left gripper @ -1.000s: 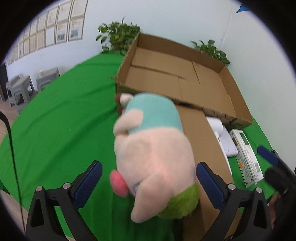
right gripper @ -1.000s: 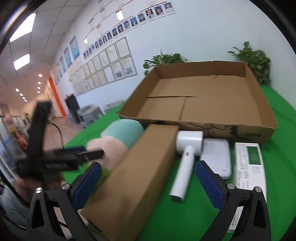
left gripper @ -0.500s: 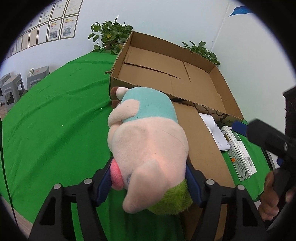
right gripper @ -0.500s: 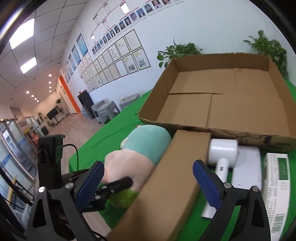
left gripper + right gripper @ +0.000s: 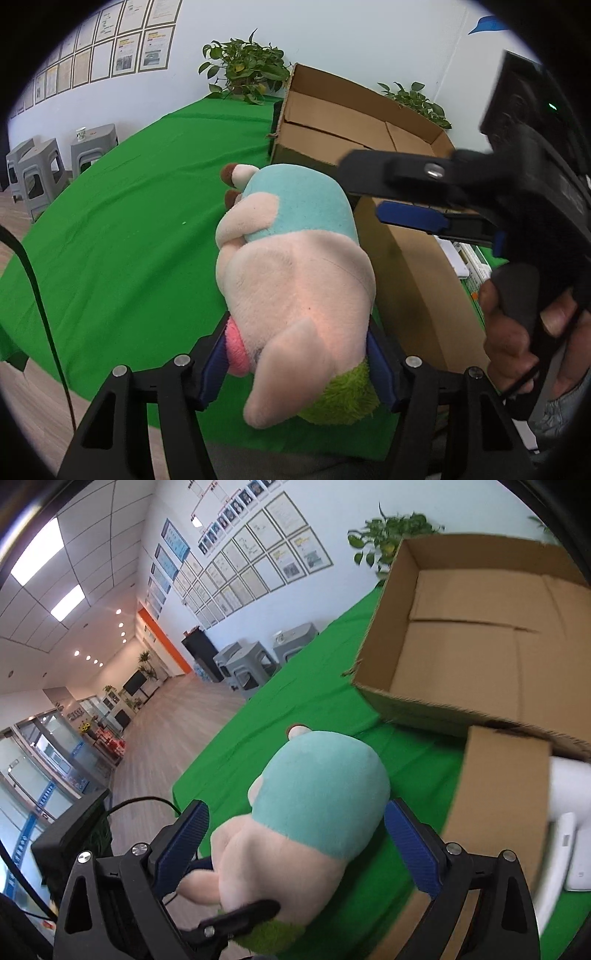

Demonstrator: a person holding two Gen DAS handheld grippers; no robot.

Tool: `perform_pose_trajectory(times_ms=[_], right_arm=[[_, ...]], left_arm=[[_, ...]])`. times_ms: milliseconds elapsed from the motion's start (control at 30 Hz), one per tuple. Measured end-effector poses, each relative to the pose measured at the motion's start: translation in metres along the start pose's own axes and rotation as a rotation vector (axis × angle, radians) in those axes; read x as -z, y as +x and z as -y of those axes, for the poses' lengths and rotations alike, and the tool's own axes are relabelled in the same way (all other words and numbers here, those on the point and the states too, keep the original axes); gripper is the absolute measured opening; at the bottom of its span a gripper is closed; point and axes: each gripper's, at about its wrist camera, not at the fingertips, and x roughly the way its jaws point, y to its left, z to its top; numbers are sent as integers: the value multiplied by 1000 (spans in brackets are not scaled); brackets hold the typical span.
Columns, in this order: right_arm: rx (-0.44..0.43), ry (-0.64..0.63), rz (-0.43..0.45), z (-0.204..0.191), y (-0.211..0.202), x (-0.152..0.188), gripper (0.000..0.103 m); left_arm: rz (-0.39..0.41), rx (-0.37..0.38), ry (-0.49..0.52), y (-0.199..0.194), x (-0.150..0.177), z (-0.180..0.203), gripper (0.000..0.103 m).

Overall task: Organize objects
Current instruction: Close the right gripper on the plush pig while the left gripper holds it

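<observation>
Plush pig [image 5: 295,288] is lying on the green table cloth [image 5: 129,229], just beside the long cardboard box [image 5: 413,280] and near the open carton [image 5: 354,125]. Left gripper [image 5: 295,354] has just been closing and is pinching the pig's head end between its blue pads [image 5: 214,365]. Right gripper [image 5: 295,834] is straddling the teal body, jaws wide, gripping nothing.

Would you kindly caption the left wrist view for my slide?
Left gripper jaws clamp pink-and-teal plush toy beside open cardboard box.
</observation>
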Motion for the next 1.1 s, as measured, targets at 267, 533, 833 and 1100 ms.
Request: perform_pose_trajectory(times_ms=[267, 533, 833, 1100], right_arm=[[81, 28, -103, -19, 59, 4, 96], [125, 91, -139, -11, 78, 10, 95], [100, 127, -136, -7, 95, 5, 80], [58, 106, -87, -1, 73, -9, 69]], left_arm=[[-9, -15, 24, -4, 1, -10, 64], [-6, -8, 38, -1, -1, -10, 63], [11, 15, 48, 0, -7, -7, 61], [70, 18, 68, -8, -17, 8, 60]])
